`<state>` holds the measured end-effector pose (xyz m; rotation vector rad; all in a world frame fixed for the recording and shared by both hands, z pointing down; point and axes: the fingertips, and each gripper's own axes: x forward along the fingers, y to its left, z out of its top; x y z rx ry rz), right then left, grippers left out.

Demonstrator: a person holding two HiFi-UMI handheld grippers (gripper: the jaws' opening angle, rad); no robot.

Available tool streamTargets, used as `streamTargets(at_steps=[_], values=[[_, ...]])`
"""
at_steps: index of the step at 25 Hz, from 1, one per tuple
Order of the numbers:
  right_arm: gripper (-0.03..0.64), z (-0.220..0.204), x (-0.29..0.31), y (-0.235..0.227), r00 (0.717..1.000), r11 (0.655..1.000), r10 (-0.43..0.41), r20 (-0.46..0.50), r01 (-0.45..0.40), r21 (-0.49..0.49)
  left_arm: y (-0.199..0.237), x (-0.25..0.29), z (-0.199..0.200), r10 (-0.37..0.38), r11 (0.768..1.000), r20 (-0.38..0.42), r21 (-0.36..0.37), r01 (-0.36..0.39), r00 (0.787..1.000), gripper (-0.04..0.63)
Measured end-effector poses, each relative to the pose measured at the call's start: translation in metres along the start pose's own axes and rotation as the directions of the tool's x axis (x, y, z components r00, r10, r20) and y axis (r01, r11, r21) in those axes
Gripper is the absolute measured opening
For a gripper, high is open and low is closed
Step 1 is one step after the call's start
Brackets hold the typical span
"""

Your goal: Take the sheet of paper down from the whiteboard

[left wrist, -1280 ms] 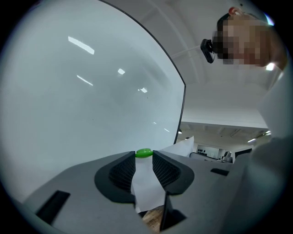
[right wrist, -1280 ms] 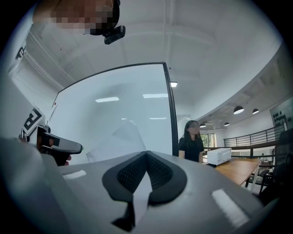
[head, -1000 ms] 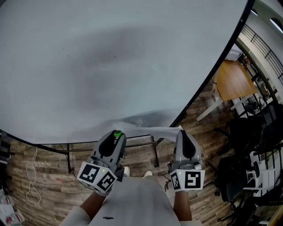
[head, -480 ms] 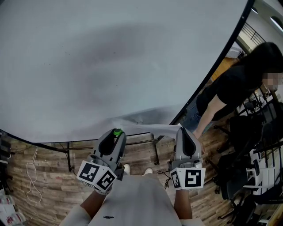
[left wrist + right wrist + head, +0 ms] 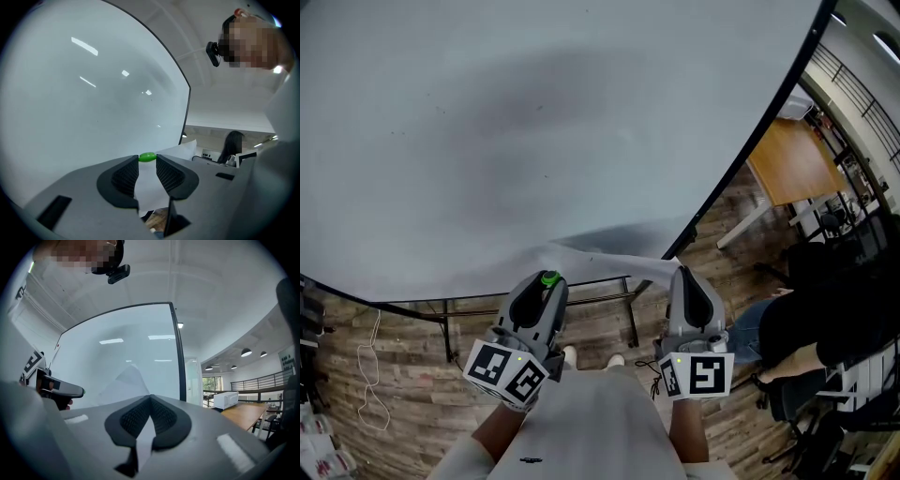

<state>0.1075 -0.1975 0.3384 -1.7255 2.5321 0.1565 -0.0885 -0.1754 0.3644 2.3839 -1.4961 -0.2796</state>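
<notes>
The left tool (image 5: 546, 285) is clamped on a green magnet (image 5: 548, 279) at its tips, just in front of the whiteboard (image 5: 534, 141). To its right, the sheet of paper (image 5: 614, 266) runs across to the right tool (image 5: 682, 276), whose jaws are closed on the sheet's edge. I judge the sheet is nearly free, so the next move calls for drawing it away gently. The left gripper view shows the magnet pinched, with the paper only beyond the gap. The right gripper view shows the paper passing between the pads, which the head view hides.
</notes>
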Motion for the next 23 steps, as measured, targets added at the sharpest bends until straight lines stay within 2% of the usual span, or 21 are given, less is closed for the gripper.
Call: streamTargets(at_steps=[23], values=[[0.011, -0.0002, 0.0016, 0.0025, 1.000, 1.000, 0.004, 0.006, -0.004, 0.013, -0.0004, 0.0003, -0.0028, -0.003, 1.000, -0.006, -0.006, 0.003, 1.000, 0.120]])
